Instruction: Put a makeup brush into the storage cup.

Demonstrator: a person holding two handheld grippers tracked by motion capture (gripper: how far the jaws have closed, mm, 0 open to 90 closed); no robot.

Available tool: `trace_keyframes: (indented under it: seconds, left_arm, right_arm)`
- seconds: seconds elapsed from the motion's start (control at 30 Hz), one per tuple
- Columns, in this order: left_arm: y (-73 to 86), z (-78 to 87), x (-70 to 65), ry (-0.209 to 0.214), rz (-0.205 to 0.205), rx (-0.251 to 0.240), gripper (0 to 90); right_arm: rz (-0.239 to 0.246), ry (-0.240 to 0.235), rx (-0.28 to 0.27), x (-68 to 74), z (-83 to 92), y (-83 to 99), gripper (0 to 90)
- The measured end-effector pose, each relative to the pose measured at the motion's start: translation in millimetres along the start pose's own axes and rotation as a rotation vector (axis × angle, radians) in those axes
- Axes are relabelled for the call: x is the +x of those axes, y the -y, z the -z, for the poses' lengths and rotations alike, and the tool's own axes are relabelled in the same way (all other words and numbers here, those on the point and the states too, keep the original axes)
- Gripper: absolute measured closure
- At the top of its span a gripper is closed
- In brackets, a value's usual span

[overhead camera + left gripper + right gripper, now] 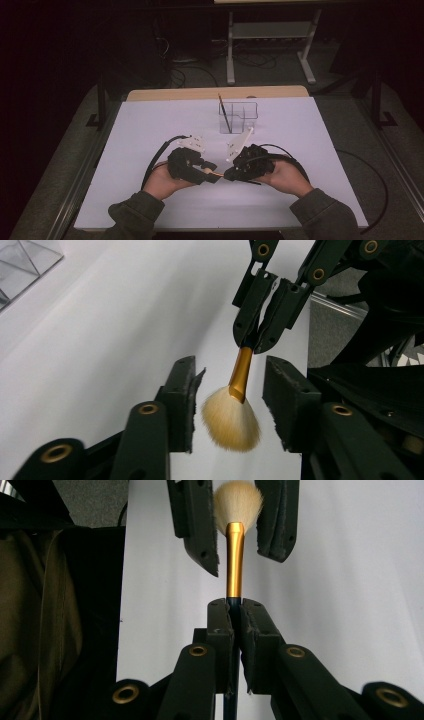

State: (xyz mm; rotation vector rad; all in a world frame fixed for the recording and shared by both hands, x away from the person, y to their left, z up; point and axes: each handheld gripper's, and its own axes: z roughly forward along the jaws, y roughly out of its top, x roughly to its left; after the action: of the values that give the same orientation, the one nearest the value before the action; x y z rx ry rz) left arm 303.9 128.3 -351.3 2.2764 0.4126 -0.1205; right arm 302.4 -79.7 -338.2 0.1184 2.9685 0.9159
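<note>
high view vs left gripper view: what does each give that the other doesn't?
High view alone: both of the person's hands, the left hand and the right hand, with the grippers meeting tip to tip, and a thin dark brush standing in the clear organizer.

Left gripper view alone: the makeup brush in detail, with pale bristles and a gold ferrule. The right gripper is clamped on its handle, and the bristles sit between the left gripper's fingers, which are apart from them.

Both: the white table, the organizer, and the right gripper.
</note>
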Motion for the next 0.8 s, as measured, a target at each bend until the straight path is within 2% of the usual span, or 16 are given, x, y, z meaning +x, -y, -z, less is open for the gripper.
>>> trace_keyframes:
  seconds: [0.3,0.8]
  left_arm:
    - [1.2,1.3,0.7,0.010,-0.007,0.014,68.3]
    - [2.6,3.6,2.6,0.050,-0.013,0.019,79.0]
  right_arm:
    - [0.015,0.000,0.001,2.9,-0.8,-1.6,82.6]
    - [0.029,0.000,0.005,2.9,-4.5,-3.5,82.6]
